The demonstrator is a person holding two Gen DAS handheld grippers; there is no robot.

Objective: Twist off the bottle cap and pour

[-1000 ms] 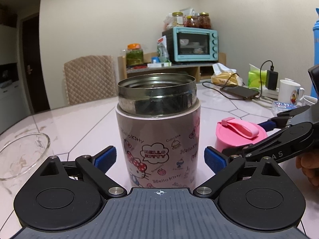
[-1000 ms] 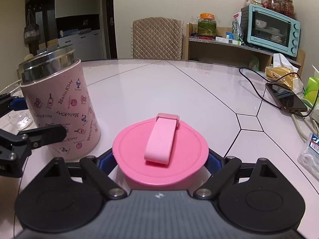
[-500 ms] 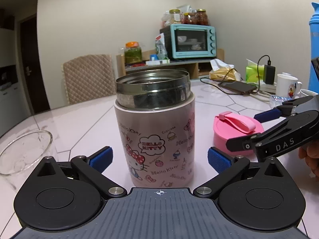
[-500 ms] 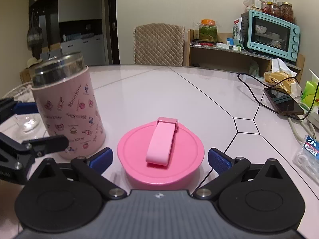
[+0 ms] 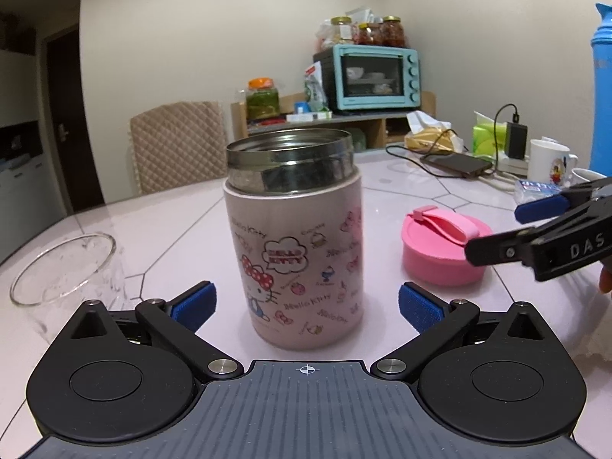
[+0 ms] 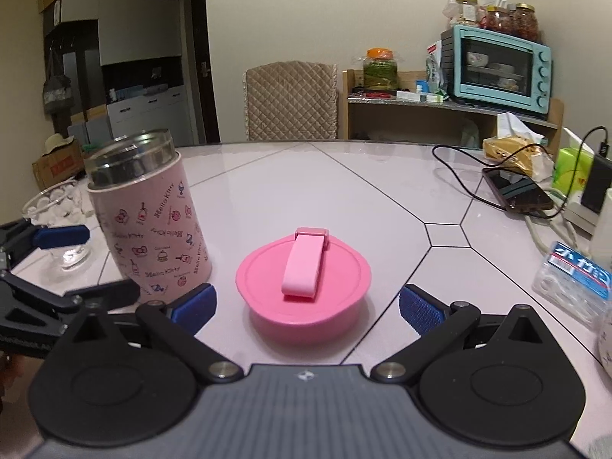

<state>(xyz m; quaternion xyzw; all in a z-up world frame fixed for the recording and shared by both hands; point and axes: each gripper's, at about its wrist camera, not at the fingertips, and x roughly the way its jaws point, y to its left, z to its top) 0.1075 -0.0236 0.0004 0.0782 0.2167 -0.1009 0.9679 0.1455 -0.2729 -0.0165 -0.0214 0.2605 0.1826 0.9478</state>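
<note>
A pink Hello Kitty food jar (image 5: 296, 252) stands upright on a pale tiled table (image 5: 386, 199), its steel mouth uncovered, and its pink cap (image 6: 303, 290) with a folded strap handle lies flat on the table just to the jar's right, not touching it. The left gripper (image 5: 304, 302) faces the jar with its blue-padded fingers spread wide, one pad on each side of the jar's lower body with a gap visible on both sides, so it grips nothing. The right gripper (image 6: 306, 304) sits low behind the cap, its fingers likewise spread apart and clear of the cap's rim on both sides, holding nothing. In the left wrist view the right gripper's black linkage and one blue pad reach in from the right edge, beside the cap; in the right wrist view the left gripper's black arms and a blue pad show at the left edge, near the jar's base. A clear drinking glass (image 5: 63, 267) stands upright to the jar's left (its contents cannot be made out). Farther back on the table lie a dark phone (image 6: 516, 191) with a black cable plugged in, a white mug (image 5: 550, 162) and a green tissue pack (image 5: 487, 139). Beyond the table are a quilted chair back (image 6: 290, 101) and a wooden shelf holding a turquoise toaster oven (image 6: 497, 67) with jars on top.
</note>
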